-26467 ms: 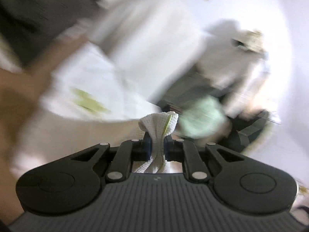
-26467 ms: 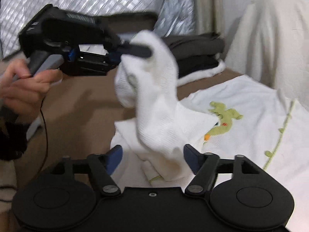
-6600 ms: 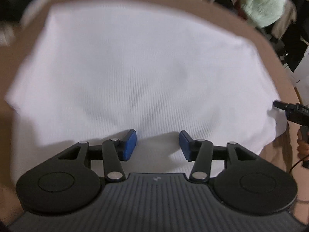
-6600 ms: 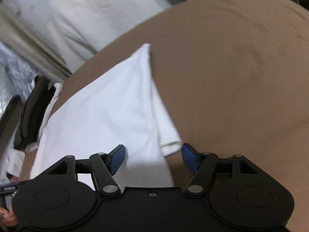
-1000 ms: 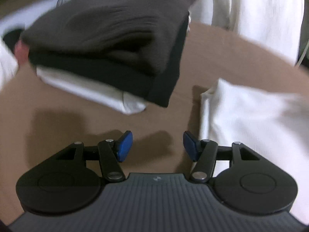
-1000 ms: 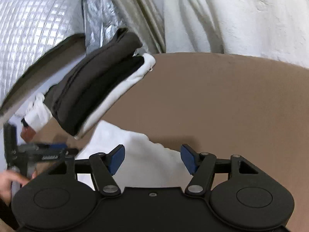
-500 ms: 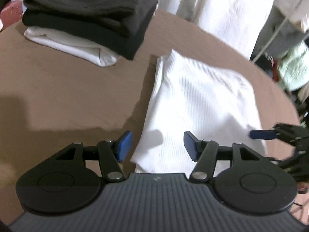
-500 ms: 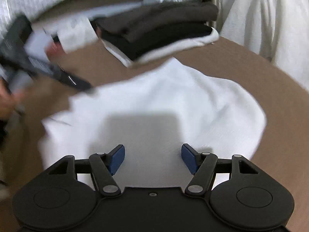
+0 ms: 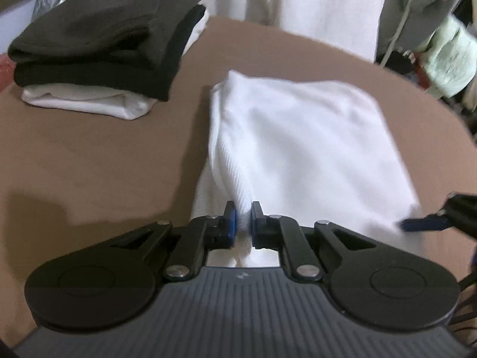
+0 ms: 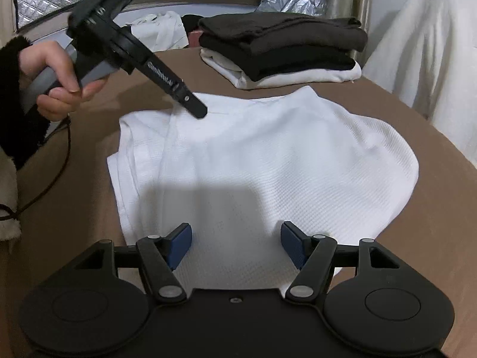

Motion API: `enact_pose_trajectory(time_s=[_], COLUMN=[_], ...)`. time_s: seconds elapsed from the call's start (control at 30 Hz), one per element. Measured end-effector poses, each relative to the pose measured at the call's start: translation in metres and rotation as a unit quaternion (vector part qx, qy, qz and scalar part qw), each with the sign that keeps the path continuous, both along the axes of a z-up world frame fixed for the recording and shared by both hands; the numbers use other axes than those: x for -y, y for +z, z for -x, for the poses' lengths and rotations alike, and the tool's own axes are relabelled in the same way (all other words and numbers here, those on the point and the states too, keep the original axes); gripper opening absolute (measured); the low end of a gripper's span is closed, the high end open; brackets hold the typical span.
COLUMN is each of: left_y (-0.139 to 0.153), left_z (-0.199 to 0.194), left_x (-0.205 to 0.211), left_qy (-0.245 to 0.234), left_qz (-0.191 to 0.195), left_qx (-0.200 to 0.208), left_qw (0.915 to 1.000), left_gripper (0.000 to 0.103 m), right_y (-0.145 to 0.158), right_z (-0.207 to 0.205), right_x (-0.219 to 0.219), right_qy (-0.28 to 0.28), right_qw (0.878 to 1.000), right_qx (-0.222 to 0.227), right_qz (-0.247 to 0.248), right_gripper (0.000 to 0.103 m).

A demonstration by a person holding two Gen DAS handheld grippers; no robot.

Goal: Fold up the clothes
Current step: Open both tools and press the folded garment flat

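Observation:
A white ribbed garment (image 9: 298, 137) lies folded on the brown surface (image 9: 89, 155). My left gripper (image 9: 241, 208) is at the garment's near left edge, its jaws closing with a pinch of the white cloth pressed between the blue pads. In the right wrist view the same garment (image 10: 268, 155) spreads out ahead, and the left gripper (image 10: 199, 110) meets its far left edge, held by a person's hand (image 10: 56, 74). My right gripper (image 10: 237, 235) hovers open over the garment's near edge, its pads apart from the cloth. Its blue tip (image 9: 423, 223) shows at the garment's right corner.
A stack of folded clothes (image 10: 283, 47), dark ones on a white one, sits behind the garment; it is at the far left in the left wrist view (image 9: 104, 35). A white-draped object (image 10: 432, 44) stands beyond the surface's edge. A cable (image 10: 44, 191) trails from the left hand.
My left gripper has come down onto the garment's left edge and closed on the cloth. My right gripper has swung round to face the garment's near edge, still open.

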State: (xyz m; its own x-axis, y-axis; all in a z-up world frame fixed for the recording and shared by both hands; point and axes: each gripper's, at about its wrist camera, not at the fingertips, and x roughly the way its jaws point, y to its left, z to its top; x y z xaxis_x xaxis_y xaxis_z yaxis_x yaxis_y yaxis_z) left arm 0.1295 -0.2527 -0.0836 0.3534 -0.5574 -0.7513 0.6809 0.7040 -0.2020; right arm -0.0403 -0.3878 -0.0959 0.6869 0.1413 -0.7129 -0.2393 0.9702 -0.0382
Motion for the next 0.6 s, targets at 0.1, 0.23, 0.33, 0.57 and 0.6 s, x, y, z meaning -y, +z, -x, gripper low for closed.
enact_pose_trajectory(time_s=[0.1, 0.23, 0.33, 0.57, 0.6], left_y=[0.006, -0.001, -0.007, -0.005, -0.003], left_z=[0.005, 0.008, 0.011, 0.043, 0.044], left_x=[-0.002, -0.003, -0.005, 0.010, 0.010], left_qy=[0.006, 0.024, 0.032, 0.018, 0.012], left_qz=[-0.004, -0.065, -0.095, -0.128, -0.109], left_qx=[0.013, 0.027, 0.028, 0.105, 0.098], left_qw=[0.9999, 0.9972, 0.9946, 0.9861, 0.9891], left_gripper=[0.009, 0.017, 0.028, 0.053, 0.052], right_y=[0.003, 0.005, 0.006, -0.010, -0.013], right_z=[0.003, 0.008, 0.010, 0.022, 0.023], right_x=[0.004, 0.014, 0.017, 0.001, -0.002], right_qy=[-0.015, -0.044, -0.058, -0.048, -0.047], right_qw=[1.000, 0.997, 0.996, 0.999, 0.999], right_qx=[0.003, 0.004, 0.004, -0.007, -0.010], right_qz=[-0.017, -0.057, -0.075, -0.003, 0.013], right_gripper=[0.072, 0.072, 0.072, 0.084, 0.084])
